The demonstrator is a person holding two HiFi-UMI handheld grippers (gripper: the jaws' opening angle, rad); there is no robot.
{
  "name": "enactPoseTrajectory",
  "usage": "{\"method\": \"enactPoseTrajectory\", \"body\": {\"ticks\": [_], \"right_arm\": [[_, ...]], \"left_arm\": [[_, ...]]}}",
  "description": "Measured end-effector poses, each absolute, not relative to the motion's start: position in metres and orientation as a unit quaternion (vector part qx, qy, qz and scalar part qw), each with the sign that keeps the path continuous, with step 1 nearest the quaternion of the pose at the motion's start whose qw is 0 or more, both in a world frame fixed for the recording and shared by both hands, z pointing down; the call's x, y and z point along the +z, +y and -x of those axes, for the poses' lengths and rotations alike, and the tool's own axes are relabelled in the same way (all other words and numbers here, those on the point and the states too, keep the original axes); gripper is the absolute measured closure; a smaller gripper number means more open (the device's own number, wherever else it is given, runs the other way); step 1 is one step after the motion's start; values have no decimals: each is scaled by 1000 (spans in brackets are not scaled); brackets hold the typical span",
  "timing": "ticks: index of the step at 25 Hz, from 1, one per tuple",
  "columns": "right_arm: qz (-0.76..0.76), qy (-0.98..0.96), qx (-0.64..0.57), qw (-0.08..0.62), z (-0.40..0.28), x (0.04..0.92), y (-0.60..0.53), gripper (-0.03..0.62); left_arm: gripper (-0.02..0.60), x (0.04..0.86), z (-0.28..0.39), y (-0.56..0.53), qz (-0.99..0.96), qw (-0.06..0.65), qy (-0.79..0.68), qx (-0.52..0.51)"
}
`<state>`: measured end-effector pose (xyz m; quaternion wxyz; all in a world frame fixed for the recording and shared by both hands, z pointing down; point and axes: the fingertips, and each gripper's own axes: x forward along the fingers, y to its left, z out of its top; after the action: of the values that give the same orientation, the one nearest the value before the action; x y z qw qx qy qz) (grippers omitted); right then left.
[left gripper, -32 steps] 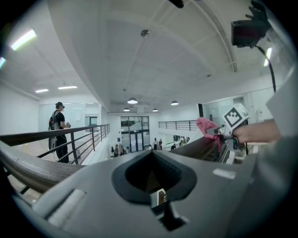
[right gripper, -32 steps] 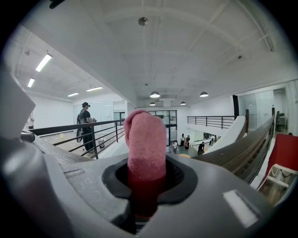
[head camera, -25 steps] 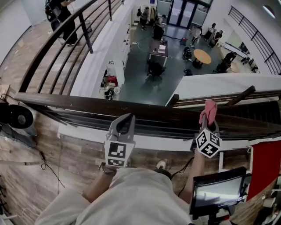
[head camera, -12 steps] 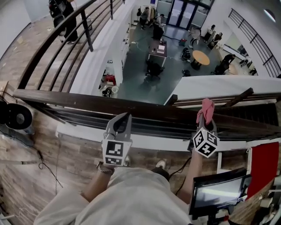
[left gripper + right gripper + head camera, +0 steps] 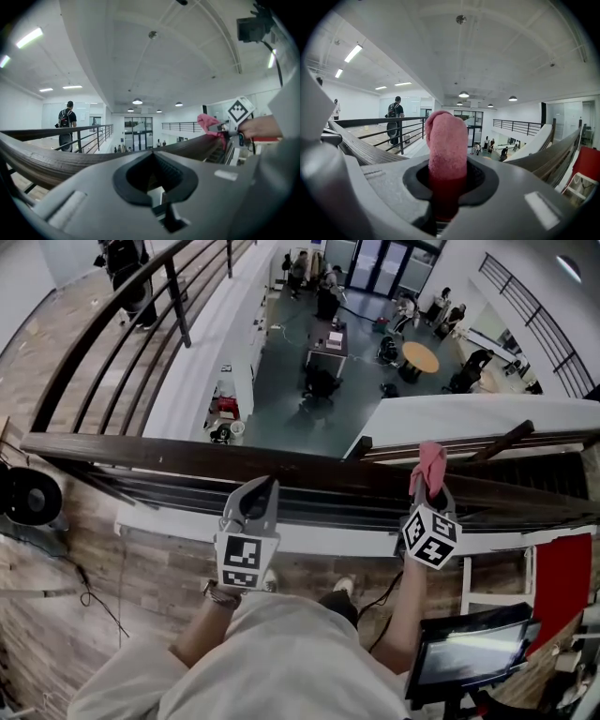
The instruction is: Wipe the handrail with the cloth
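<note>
A dark wooden handrail (image 5: 169,458) runs across the head view from left to right, above an atrium. My right gripper (image 5: 430,489) is shut on a pink cloth (image 5: 430,463), and the cloth's folded end pokes up over the rail's near edge. In the right gripper view the pink cloth (image 5: 446,145) stands upright between the jaws, with the handrail (image 5: 361,147) sweeping off to the left. My left gripper (image 5: 257,502) is shut with nothing in it and hovers just short of the rail. The left gripper view shows the handrail (image 5: 51,161), the cloth (image 5: 207,123) and the right gripper (image 5: 225,125).
Below the rail lie horizontal metal bars (image 5: 309,505) and a white ledge (image 5: 319,540). A monitor (image 5: 469,652) and a red panel (image 5: 562,587) stand at the lower right. A black round device (image 5: 23,498) sits at the left. Far below, people and tables (image 5: 422,357) fill the atrium floor.
My right gripper with the cloth has slid a little to the left and up along the rail. The left gripper has stayed almost where it was.
</note>
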<state>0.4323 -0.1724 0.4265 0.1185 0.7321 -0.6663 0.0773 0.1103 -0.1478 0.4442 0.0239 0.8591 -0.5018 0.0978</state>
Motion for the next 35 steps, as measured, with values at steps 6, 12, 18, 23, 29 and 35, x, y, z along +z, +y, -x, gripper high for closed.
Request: {"method": "enactPoseTrajectory", "body": {"ticks": [6, 12, 18, 23, 29, 35], "right_arm": [[-724, -673, 62, 139, -405, 429, -174, 520], [-717, -679, 55, 145, -386, 426, -175, 520], [-706, -690, 42, 153, -367, 424, -178, 520], [-694, -700, 26, 165, -348, 422, -178, 520], [-675, -717, 13, 175, -323, 424, -180, 520], [-654, -733, -1, 187, -297, 423, -181, 520]], "left_arm": [[574, 452, -113, -148, -867, 29, -489, 96], [574, 450, -112, -150, -870, 27, -482, 98], [574, 447, -113, -152, -872, 27, -479, 95], [574, 446, -115, -151, -874, 27, -477, 92], [574, 449, -112, -151, -872, 30, -479, 93], [574, 448, -110, -151, -869, 29, -484, 94]]}}
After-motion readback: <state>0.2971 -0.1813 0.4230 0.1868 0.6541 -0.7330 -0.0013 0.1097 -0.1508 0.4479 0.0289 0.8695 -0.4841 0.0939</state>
